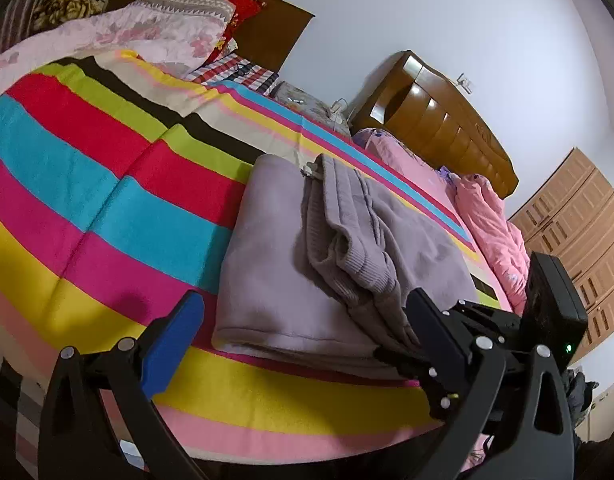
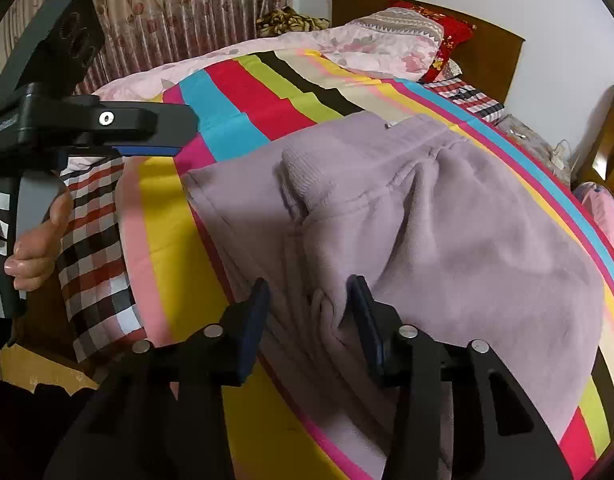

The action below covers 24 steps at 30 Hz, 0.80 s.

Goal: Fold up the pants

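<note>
Lavender fleece pants (image 1: 267, 240) lie folded on a bright striped blanket (image 1: 87, 200) on the bed. Their ribbed cuffs (image 1: 359, 256) lie on top. My left gripper (image 1: 303, 308) is open wide over the near edge of the pants and touches nothing. In the right wrist view, my right gripper (image 2: 307, 300) is down on the pants (image 2: 467, 240). Its jaws stand partly apart, with a bunched ridge of cloth (image 2: 327, 312) between them and a gap beside the left pad. A hand (image 2: 35, 248) holds the left gripper's black frame (image 2: 107, 120) at the upper left.
A pink floral quilt (image 1: 119, 36) and pillows (image 2: 403, 24) are piled at the head of the bed. A second bed has a pink cover (image 1: 491, 220) and a wooden headboard (image 1: 439, 120). There is a wardrobe (image 1: 579, 216) on the far right, a curtain (image 2: 167, 8), and a checked sheet (image 2: 91, 248) at the bed's edge.
</note>
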Each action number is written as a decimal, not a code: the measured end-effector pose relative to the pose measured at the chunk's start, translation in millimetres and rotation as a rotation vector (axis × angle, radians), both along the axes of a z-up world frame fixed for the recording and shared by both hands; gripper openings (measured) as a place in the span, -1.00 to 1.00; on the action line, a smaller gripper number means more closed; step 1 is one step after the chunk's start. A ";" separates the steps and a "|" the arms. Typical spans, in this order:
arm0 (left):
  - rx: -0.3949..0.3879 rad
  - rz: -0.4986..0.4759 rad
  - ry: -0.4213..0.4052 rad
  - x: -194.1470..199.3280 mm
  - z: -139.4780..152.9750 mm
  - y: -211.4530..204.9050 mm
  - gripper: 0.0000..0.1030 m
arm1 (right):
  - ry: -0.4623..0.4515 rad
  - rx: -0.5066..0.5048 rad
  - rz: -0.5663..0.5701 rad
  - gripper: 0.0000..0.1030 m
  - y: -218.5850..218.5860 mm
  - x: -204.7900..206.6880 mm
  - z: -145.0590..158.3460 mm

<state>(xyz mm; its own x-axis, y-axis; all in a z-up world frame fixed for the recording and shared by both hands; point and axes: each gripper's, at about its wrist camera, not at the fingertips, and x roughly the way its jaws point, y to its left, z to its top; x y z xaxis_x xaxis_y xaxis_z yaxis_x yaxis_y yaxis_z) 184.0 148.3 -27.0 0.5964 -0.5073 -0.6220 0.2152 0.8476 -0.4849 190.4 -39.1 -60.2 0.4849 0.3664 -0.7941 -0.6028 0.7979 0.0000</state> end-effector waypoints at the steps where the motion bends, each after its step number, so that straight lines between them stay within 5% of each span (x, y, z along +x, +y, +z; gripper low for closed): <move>1: 0.005 -0.003 0.001 -0.6 0.6 -0.3 0.96 | 0.002 0.001 0.009 -0.28 -2.7 1.4 -0.4; 5: 0.007 -0.011 -0.001 -1.9 2.3 0.5 0.96 | 0.007 -0.006 0.029 -0.42 -10.0 5.0 -2.0; 12: -0.004 -0.036 0.037 1.6 -0.7 -8.8 0.96 | -0.224 -0.253 0.071 -0.38 21.6 -26.0 -15.4; 14: -0.029 -0.071 0.058 7.7 1.1 -14.7 0.96 | -0.232 -0.213 0.045 -0.74 13.0 -23.9 -11.5; 18: -0.200 -0.170 0.109 30.8 10.7 -25.0 0.96 | -0.285 -0.022 -0.036 -0.75 -16.3 -27.5 21.8; 21: -0.342 -0.248 0.196 62.5 5.5 -36.2 0.96 | -0.315 0.007 -0.049 -0.75 -25.3 -31.4 31.2; 24: -0.368 -0.293 0.299 95.4 -7.7 -57.0 0.96 | -0.331 0.013 -0.046 -0.75 -30.1 -31.8 31.4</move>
<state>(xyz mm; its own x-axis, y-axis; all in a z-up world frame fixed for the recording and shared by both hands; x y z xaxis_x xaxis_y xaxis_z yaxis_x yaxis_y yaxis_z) 279.3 91.3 -34.7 0.2225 -0.8411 -0.4930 0.2237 0.5362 -0.8139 158.6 -69.2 -28.8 0.7321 0.3474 -0.5860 -0.5354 0.8252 -0.1798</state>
